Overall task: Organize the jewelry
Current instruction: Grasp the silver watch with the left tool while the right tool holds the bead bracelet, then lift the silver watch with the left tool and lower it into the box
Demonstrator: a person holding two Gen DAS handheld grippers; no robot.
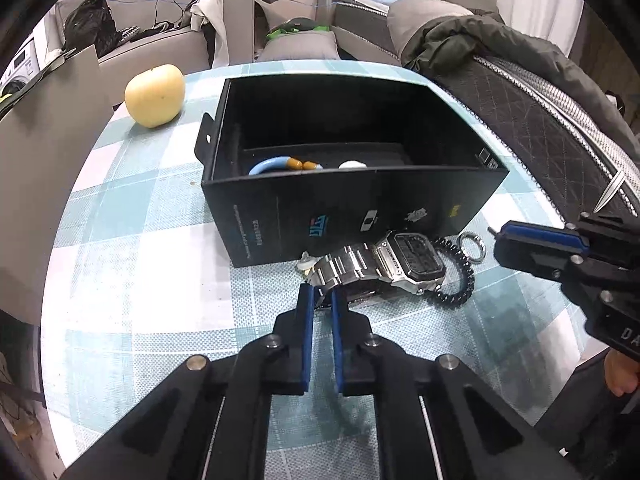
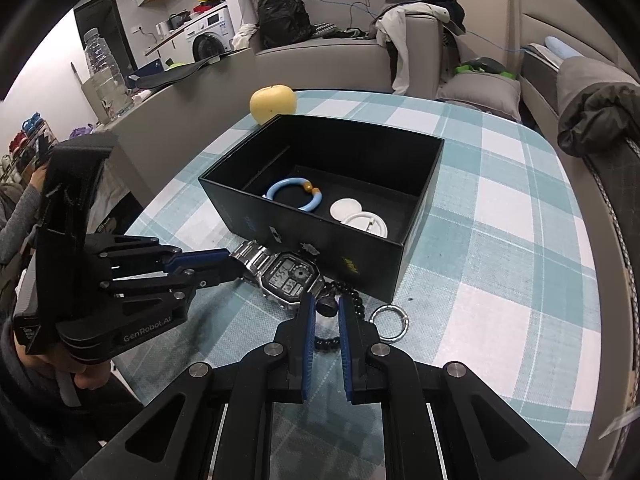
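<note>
A silver digital watch (image 1: 412, 260) (image 2: 290, 276) lies on the checked cloth against the front wall of an open black box (image 1: 360, 208) (image 2: 416, 236). My left gripper (image 1: 320, 296) (image 2: 230, 258) is shut on its metal band. A black bead bracelet (image 1: 456, 284) (image 2: 352, 292) and a silver ring (image 1: 462, 240) (image 2: 406, 322) lie just right of the watch. My right gripper (image 2: 327, 306) (image 1: 498, 236) hovers over them, shut and holding nothing; a bracelet bead shows through its gap. Inside the box lie a blue bangle (image 2: 296, 196) (image 1: 268, 166) and white discs (image 2: 360, 216).
A yellow apple (image 1: 154, 94) (image 2: 273, 103) sits on the table behind the box's left corner. A dark jacket (image 1: 480, 40) drapes over a chair at the table's right edge. A water bottle (image 2: 102, 68) stands on a ledge to the left. Sofas with clothes are behind.
</note>
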